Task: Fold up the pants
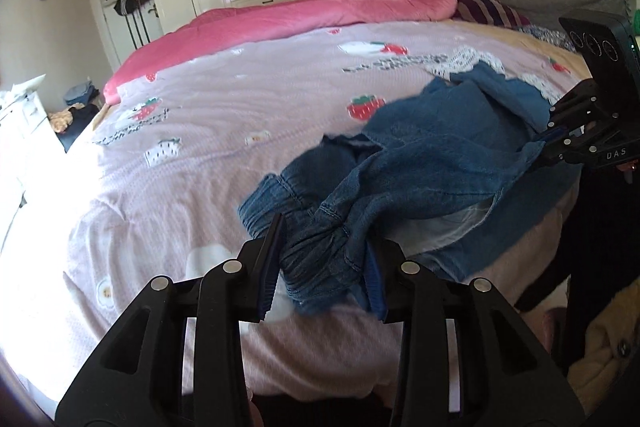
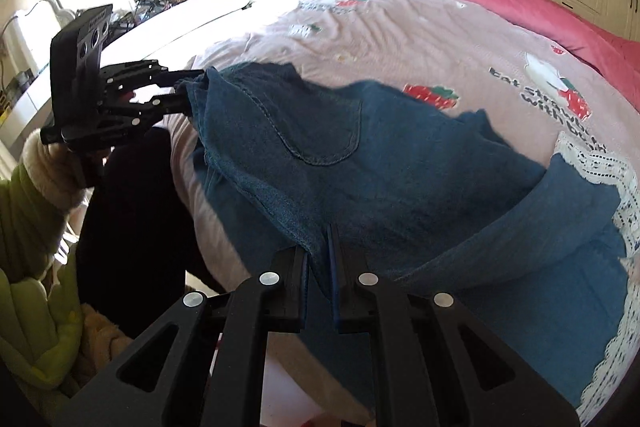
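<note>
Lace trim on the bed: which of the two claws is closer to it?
Right. The right gripper pinches the pants at the end lying beside the lace trim. The left gripper grips the pants' opposite end, away from the lace.

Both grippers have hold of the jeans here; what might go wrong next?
1. The left gripper pinches only bunched elastic at one end of the jeans, so that cloth may slip out under tension.
2. The right gripper grips a thin edge, which could pull free.
3. The jeans are crumpled, so a fold made now may come out uneven.
</note>
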